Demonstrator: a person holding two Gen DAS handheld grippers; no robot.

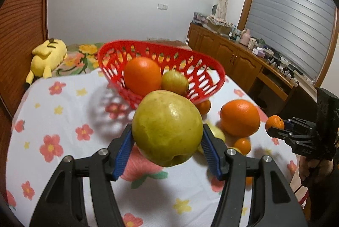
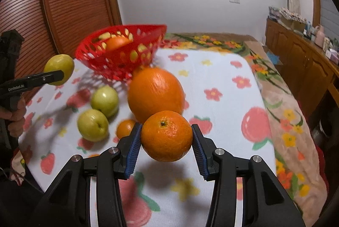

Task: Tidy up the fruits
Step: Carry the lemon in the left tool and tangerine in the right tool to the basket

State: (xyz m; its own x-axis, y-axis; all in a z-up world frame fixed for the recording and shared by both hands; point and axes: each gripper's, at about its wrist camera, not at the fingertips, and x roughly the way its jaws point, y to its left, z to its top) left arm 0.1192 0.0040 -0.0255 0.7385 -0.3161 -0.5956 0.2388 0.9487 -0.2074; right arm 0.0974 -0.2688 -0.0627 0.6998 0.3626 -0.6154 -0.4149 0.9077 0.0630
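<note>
The red perforated plastic basket (image 1: 118,61) stands on the bed's white flower-printed sheet (image 1: 63,121) and already holds at least a large round orange (image 1: 142,75) and a yellow-green apple-like fruit (image 1: 174,82), so the sorting is partly done.

Two more pieces are in hand. The left gripper (image 1: 167,150) has its jaws clamped on a big yellow-green fruit (image 1: 167,127), lifted clear of the sheet just in front of the basket. The right gripper (image 2: 166,144) has its jaws clamped on a small dimpled mandarin (image 2: 167,136), also off the sheet and farther from the basket.

Left on the sheet, in the right wrist view, are a large smooth orange (image 2: 155,94) just beside the basket, two green fruits (image 2: 93,124) and a little mandarin (image 2: 125,128); the left wrist view shows at least one more small orange one (image 1: 242,145). By my estimate, under half is in.
</note>
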